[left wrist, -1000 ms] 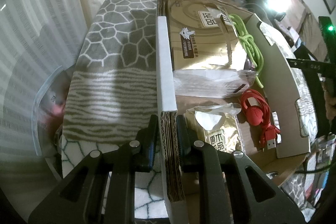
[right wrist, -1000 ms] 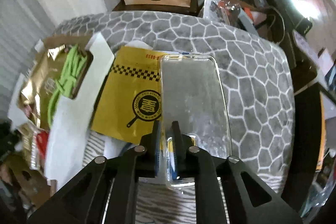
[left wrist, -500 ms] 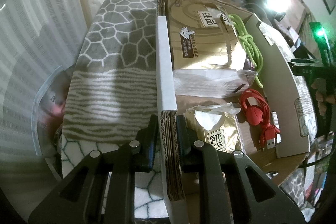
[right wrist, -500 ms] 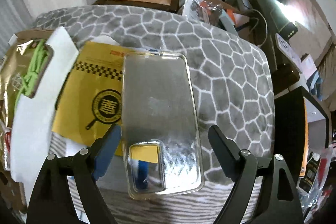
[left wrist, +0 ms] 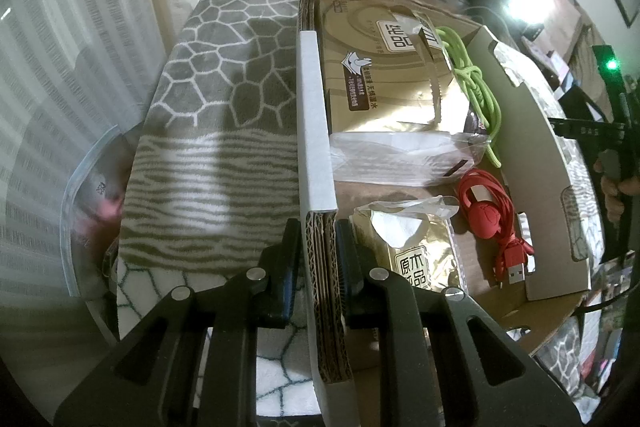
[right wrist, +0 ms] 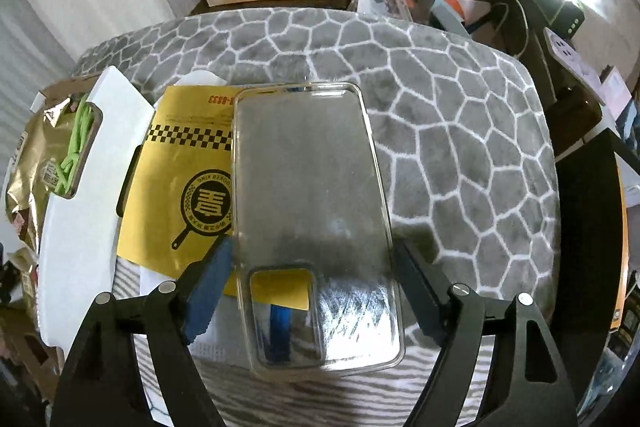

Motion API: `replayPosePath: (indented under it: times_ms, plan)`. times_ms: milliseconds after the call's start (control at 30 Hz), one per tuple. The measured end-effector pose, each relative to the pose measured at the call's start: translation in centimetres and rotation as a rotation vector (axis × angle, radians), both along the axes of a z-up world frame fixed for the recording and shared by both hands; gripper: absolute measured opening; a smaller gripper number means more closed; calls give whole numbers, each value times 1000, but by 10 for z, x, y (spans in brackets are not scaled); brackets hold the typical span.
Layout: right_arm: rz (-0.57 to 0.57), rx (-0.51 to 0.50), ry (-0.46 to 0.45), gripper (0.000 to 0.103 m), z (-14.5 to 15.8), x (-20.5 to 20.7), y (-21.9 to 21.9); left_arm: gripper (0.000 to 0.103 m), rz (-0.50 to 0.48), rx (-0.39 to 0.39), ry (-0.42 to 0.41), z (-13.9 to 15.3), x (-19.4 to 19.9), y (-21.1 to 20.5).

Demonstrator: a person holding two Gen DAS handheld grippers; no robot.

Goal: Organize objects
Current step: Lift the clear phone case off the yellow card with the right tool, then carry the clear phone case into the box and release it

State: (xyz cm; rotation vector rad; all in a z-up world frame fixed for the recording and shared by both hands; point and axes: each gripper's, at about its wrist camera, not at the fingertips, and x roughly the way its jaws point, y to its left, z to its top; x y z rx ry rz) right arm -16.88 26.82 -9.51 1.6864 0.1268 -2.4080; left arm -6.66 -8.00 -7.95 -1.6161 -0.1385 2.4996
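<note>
Gripping the corrugated cardboard box wall [left wrist: 316, 131], left tool [left wrist: 317, 259] stays clenched on its layered edge. Right tool [right wrist: 310, 291] spread wide, released; glossy clear phone case [right wrist: 312, 211] lies flat between its fingers on fuzzy grey blanket [right wrist: 460, 147], overlapping yellow packet [right wrist: 180, 187].

The phone case [right wrist: 316, 227] is clear plastic, smooth and glossy, with scuffed reflections near its lower end; the packet [right wrist: 184, 187] under it is yellow printed paper or card, matt; the blanket [right wrist: 460, 155] is soft, fuzzy cloth; the box wall [left wrist: 316, 131] is corrugated cardboard, rough at the cut edge, white and smooth on the face; the gold pouch [left wrist: 384, 75] looks like shiny foil; the red cable [left wrist: 492, 211] and green cable [left wrist: 476, 83] seem rubbery plastic; the right gripper [right wrist: 310, 279] is matt black plastic, with a blue ridged pad [right wrist: 208, 283].
</note>
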Motion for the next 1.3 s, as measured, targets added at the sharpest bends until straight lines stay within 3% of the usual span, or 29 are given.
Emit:
replayPosePath:
  times_ms: [133, 433, 467, 500, 533, 600, 800, 867, 900, 933, 1067, 1300]
  plan:
    - [-26, -19, 33, 81, 11, 7, 1, 15, 0, -1, 0, 0, 0, 0]
    - [20, -113, 113, 79, 70, 30, -20, 15, -2, -11, 3, -1, 2, 1]
    - [30, -129, 117, 72, 75, 31, -25, 15, -1, -11, 3, -1, 2, 1]
    - [47, -164, 110, 23, 80, 33, -29, 15, -1, -11, 3, -1, 2, 1]
    - [55, -203, 79, 10, 83, 33, -34, 15, -2, -11, 3, -1, 2, 1]
    - [64, -181, 86, 19, 86, 36, -43, 15, -2, -11, 3, -1, 2, 1]
    - [55, -152, 78, 22, 73, 32, -47, 15, -2, -9, 4, 0, 2, 1]
    - [27, -142, 61, 46, 68, 27, -43, 15, -3, -7, 4, 0, 3, 1]
    - [16, -141, 58, 68, 65, 26, -40, 15, -3, -6, 4, 0, 3, 0]
    - [7, -132, 61, 80, 61, 26, -39, 15, -3, -6, 4, 0, 3, 1]
    - [-3, -39, 51, 82, 40, 23, -41, 15, -3, -13, 6, 1, 4, 1]
    - [-13, -25, 3, 86, 10, 15, -49, 15, -3, -9, 5, 1, 5, 2]
